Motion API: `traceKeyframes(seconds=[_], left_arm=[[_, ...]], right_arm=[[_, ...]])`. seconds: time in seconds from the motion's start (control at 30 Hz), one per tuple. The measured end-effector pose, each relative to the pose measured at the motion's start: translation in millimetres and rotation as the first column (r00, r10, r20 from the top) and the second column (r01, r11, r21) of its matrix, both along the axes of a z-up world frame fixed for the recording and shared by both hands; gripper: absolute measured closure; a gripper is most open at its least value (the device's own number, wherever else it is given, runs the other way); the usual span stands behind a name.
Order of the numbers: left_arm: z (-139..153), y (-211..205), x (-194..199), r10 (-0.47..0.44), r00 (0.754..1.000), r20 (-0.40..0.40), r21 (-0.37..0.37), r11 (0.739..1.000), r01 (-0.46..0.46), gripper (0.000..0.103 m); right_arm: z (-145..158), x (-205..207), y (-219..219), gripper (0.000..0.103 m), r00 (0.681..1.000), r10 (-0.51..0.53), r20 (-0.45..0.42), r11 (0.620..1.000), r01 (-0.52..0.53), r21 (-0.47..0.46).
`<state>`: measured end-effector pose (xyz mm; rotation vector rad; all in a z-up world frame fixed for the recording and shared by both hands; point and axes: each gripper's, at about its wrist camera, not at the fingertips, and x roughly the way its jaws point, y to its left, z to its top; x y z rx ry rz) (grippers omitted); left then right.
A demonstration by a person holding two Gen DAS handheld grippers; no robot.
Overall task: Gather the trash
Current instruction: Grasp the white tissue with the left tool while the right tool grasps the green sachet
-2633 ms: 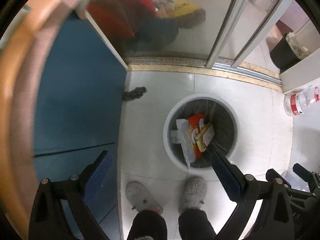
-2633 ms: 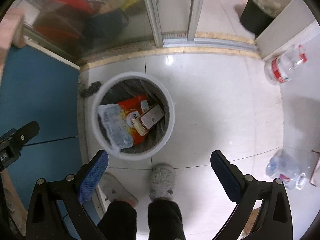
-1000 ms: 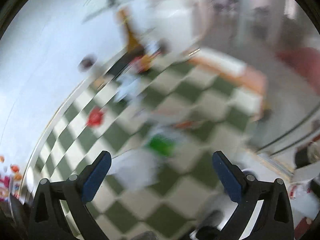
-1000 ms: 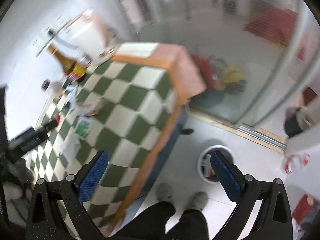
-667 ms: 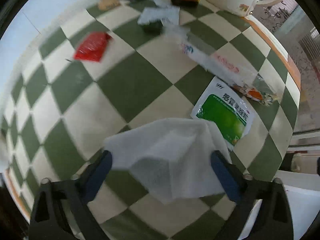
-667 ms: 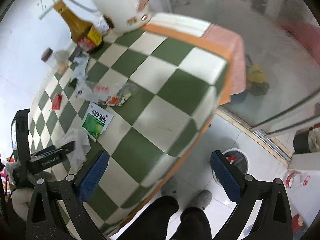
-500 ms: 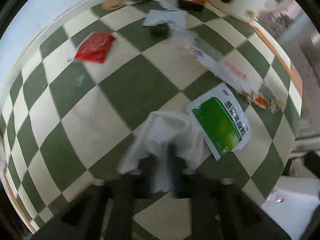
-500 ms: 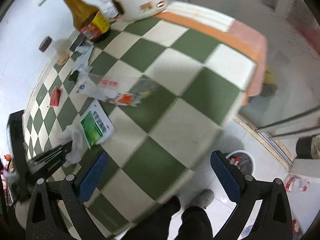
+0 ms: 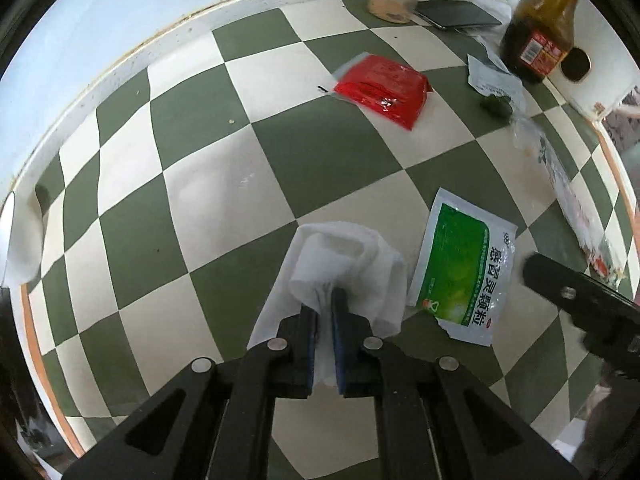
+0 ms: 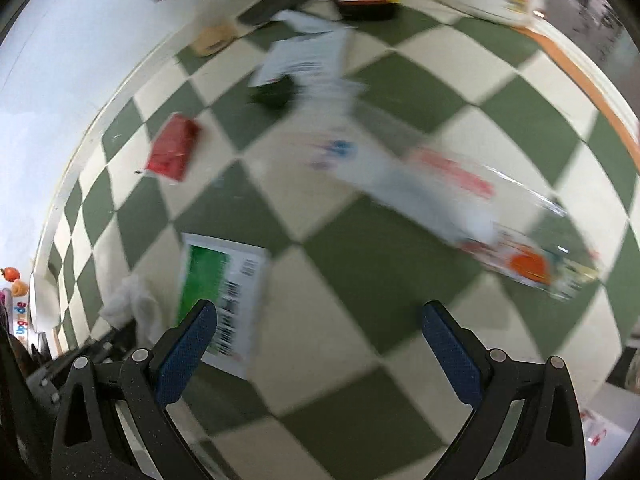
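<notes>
My left gripper is shut on a crumpled white tissue on the green-and-cream checked tabletop. A green-and-white sachet lies just right of it; a red packet lies farther back. My right gripper is open and empty above the table, with the green sachet by its left finger and a long clear wrapper ahead. The tissue and red packet show at its left, blurred.
A brown sauce bottle, a dark phone-like slab, a torn white wrapper and a dark green scrap sit at the table's far right. A white wall borders the back. The orange table edge runs at right.
My left gripper moved from over the floor bin to the table and closed on the white tissue. My right gripper swung from the bin to low over the table, still open.
</notes>
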<state>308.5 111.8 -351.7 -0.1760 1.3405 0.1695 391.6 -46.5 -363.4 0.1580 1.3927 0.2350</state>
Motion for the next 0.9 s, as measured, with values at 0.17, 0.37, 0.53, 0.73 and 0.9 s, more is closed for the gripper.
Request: traceKeyframes(seconds=[0.17, 0.37, 0.53, 0.73, 0.9], left_arm=[[-3, 18, -5, 0.039, 0.999, 0.006, -0.047, 0.998, -0.039, 0.098], [-1, 35, -5, 0.086, 0.996, 0.002, -0.061, 0.994, -0.086, 0.098], [-2, 54, -17, 0.110, 0.994, -0.007, -0.042, 0.993, -0.110, 0.098], [9, 65, -30, 0.113, 0.993, 0.016, 0.019, 0.993, -0.114, 0.098], [26, 60, -30, 0.114, 0.992, 0.061, 0.211, 0.970, -0.125, 0.098]], right_arm=[[-3, -2, 44, 0.004, 0.997, 0.062, 0.042, 0.992, -0.057, -0.114], [-3, -25, 75, 0.035, 0.966, 0.185, 0.181, 0.956, -0.135, -0.262], [3, -32, 72, 0.103, 0.956, 0.209, 0.205, 0.953, -0.152, -0.263], [9, -28, 21, 0.103, 0.986, 0.024, 0.164, 0.997, -0.011, -0.080], [9, -16, 5, 0.087, 0.996, -0.088, 0.004, 0.990, 0.087, 0.114]])
